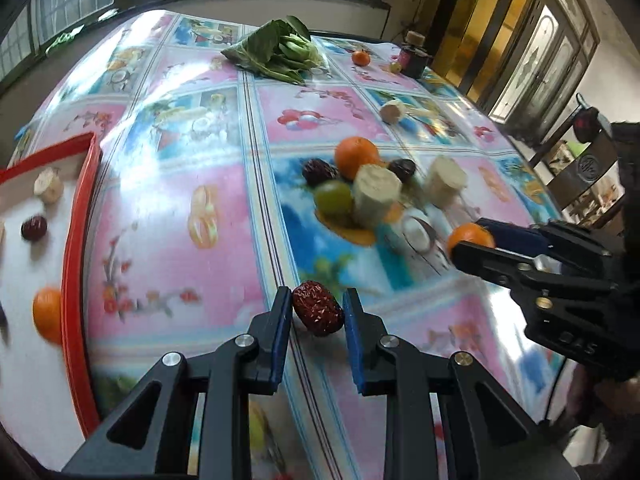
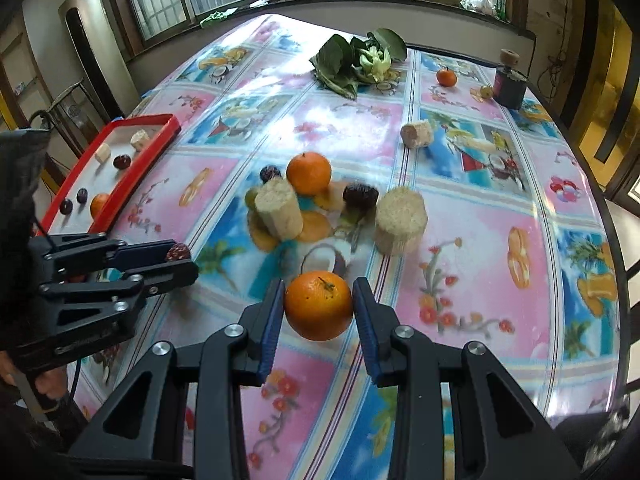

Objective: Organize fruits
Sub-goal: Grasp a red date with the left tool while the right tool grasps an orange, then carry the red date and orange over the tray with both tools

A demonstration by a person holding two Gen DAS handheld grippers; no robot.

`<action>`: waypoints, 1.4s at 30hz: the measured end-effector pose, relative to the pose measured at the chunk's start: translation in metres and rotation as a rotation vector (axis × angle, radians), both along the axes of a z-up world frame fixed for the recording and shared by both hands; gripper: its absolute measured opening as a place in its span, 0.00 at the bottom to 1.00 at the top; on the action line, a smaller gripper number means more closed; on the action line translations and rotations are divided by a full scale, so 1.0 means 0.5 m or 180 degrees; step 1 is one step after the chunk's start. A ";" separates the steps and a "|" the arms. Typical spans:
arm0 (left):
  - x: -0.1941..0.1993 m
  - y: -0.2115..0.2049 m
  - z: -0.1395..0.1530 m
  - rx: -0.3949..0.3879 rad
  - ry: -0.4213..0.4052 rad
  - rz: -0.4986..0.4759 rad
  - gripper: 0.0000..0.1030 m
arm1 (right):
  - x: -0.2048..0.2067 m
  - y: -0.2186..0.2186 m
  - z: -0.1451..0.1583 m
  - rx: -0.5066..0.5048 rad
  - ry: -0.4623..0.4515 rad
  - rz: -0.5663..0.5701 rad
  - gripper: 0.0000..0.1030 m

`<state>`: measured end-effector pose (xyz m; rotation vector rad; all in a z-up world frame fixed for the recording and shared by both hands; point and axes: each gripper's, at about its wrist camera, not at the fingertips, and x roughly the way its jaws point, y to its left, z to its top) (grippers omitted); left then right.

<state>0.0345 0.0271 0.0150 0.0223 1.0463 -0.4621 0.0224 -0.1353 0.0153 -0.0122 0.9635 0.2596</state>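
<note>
In the left wrist view my left gripper [image 1: 317, 296] is shut on a wrinkled red date [image 1: 318, 316], held just above the tablecloth. My right gripper [image 2: 319, 285] is shut on an orange [image 2: 319, 308]; it also shows at the right of the left wrist view, right gripper [image 1: 466, 242]. A red-rimmed white tray [image 1: 78, 248] on the left holds cane pieces, dates and an orange. Between the grippers and the far side lies a pile: an orange [image 2: 309, 172], dark dates, a green fruit [image 1: 333, 198] and cut cane pieces [image 2: 280, 212].
Leafy greens [image 2: 356, 62], a small orange [image 2: 446, 77], a dark jar [image 2: 509, 86] and a lone cane piece [image 2: 416, 134] sit at the far end. The table's edge [image 2: 608, 216] runs along the right. Windows stand behind.
</note>
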 end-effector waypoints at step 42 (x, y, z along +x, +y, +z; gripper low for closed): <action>-0.052 0.351 0.078 -0.0192 -0.0225 0.1099 0.24 | 0.033 0.406 0.062 -0.0036 -0.0028 0.0992 0.36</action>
